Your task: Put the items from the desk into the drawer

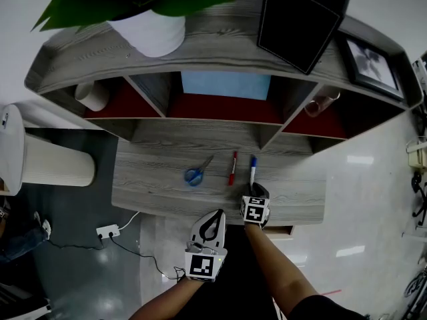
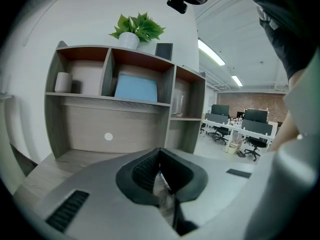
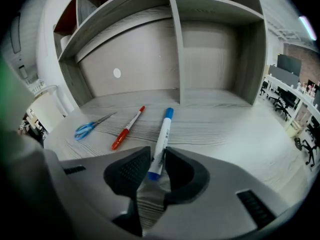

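My right claw point(image 3: 157, 156) stands open, its ribbed black pads on either side of the near end of the blue marker point(image 3: 162, 139). The marker lies flat on the desk point(image 3: 225, 129), and I see no pad pressing on it. Just left of it lies a red pen point(image 3: 128, 128), and further left a pair of blue-handled scissors point(image 3: 90, 127), all three apart from one another.

My left claw point(image 2: 160, 156) is closed to a narrow slit with nothing in it. The head view places it in front of the desk's front edge, over the floor.

The left gripper view looks across to the shelf unit point(image 2: 75, 96), with a pale blue box point(image 2: 136, 88) in the middle bay and a potted plant point(image 2: 137, 28) on top. To its right it shows an office with black chairs point(image 2: 252, 144) and a brick wall. Only the head view shows the white power strip point(image 1: 108, 231) and its cable on the glossy grey floor.

Desk and shelves are grey wood grain, and the bays are lined dark red.
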Available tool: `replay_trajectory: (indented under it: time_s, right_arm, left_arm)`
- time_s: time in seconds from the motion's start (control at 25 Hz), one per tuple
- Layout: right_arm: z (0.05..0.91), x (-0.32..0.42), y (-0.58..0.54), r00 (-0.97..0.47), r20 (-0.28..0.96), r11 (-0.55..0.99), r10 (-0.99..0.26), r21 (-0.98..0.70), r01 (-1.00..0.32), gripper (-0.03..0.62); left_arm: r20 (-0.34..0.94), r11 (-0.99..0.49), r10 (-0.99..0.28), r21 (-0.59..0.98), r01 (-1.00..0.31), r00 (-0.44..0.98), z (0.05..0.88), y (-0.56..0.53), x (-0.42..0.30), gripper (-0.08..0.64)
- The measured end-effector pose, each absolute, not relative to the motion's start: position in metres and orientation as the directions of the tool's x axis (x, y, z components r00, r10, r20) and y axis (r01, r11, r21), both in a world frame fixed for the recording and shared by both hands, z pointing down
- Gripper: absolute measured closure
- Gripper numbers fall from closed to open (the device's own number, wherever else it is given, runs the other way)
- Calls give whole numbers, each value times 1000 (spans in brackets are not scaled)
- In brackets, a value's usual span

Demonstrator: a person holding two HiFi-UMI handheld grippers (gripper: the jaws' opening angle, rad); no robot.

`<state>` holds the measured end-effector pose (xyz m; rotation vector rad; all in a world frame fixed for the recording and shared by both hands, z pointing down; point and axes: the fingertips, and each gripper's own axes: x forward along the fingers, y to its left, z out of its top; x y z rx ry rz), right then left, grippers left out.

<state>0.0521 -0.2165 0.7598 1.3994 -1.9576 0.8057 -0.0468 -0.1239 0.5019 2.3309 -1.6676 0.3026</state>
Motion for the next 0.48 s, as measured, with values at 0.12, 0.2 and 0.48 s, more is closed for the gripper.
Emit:
replay_trajectory:
  time_s: [0.12,0.2,0.48]
  right_arm:
    - [763,50,-217,-283,759,277,-586,-140,-951,489]
    - [763,49,-218,-291,760,289,-581,-141,-947,507]
    - [756,52,-209,-295,753,290,-589,-145,-946,512]
  left_arm:
    - [332,-309,-889,70,-948,315,504,-126,-50,548]
    - [334,-303,-891,68,-951,307,503,-127,-54,548]
    - [252,-318,-912,66,-946,324,486,-126,-51,548]
